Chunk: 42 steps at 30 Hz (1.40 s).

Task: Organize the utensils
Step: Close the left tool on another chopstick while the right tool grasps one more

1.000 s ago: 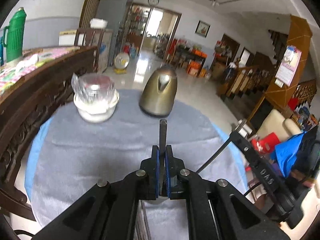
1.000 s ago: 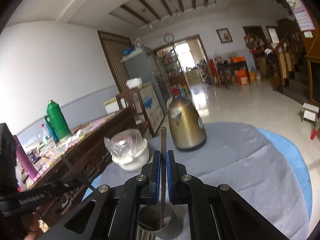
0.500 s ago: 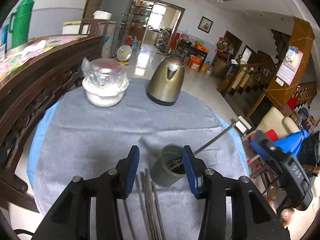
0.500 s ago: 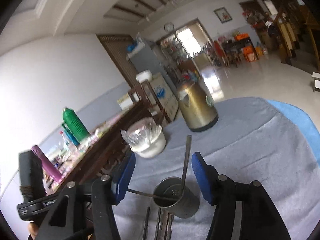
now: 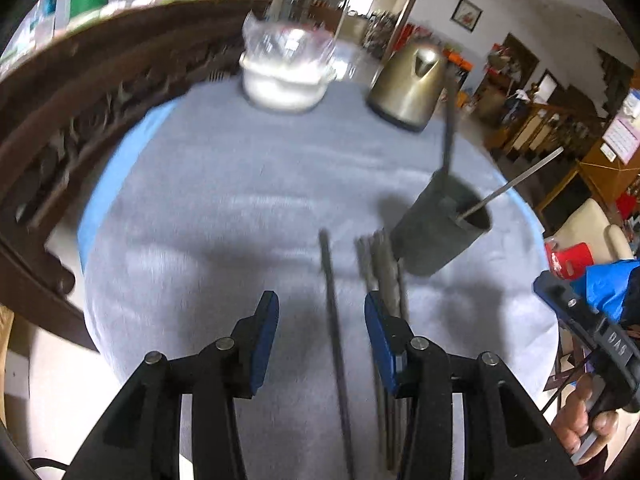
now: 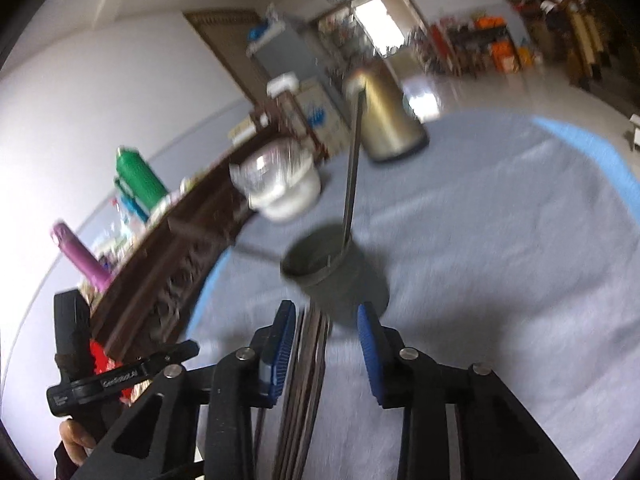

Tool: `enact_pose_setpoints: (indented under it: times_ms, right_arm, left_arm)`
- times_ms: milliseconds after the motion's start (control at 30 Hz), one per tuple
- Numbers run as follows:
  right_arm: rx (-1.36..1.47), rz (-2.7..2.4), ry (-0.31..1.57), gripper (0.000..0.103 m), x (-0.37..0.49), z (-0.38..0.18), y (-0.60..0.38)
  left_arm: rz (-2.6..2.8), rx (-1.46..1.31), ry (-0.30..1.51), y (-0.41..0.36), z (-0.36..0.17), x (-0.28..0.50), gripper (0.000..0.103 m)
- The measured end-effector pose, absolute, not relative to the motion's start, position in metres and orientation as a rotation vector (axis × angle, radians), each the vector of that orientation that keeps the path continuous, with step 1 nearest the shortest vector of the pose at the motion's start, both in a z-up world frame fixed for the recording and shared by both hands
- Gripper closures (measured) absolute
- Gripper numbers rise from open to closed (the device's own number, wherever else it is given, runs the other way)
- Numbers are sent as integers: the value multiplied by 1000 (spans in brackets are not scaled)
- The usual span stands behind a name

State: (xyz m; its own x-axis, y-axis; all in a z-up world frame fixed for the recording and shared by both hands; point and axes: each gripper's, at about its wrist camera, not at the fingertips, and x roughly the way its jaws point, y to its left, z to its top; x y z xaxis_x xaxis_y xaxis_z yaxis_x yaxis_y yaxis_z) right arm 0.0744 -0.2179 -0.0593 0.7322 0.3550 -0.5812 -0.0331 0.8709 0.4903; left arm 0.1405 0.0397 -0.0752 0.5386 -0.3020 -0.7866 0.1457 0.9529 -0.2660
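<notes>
Now both fingers (image 5: 269,336) apart, empty.

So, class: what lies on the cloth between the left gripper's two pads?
In the left wrist view, one dark chopstick lies lengthwise in the open gap of the left gripper, touching neither pad; the grey cloth around it is otherwise bare.

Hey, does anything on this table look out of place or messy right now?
Mostly the sticks. Two already stand in the metal cup, leaning apart to different sides, while a bundle of loose sticks lies flat on the grey cloth beside the cup and a single stick lies apart from them. Nothing looks spilled or broken.
</notes>
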Motion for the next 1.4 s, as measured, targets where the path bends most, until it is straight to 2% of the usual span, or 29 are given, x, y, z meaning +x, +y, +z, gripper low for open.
enact_pose_setpoints:
  times_ms: [167,367,467,733,1000,1167,1400]
  right_arm:
    - [464,249,888,78,92,-99,-191]
    - [453,253,972,81,102,-122,-170]
    - [427,255,1002,85,107,-129,-158]
    - [411,241,1081,90,114,-146,-146]
    - [387,237,1097,95,113,-149,-147]
    - [377,223,1108,95,109,-148,-154]
    - [337,229,1162,94,100,-148,-166]
  left_arm:
    - [-274,-153,1019,36,-95,141,57]
    - [-293,-145,1096,31,-113,147,57]
    - [-320,-178,1134,30,-122,144,58]
    - [-351,-188,1184,18,-134,147,72]
    - [-353,-197,1212,12,-147,152,92]
    - [-360,-192,1211,11,-148,152,95]
    - [-390,-164,1215,13,-150,145,96]
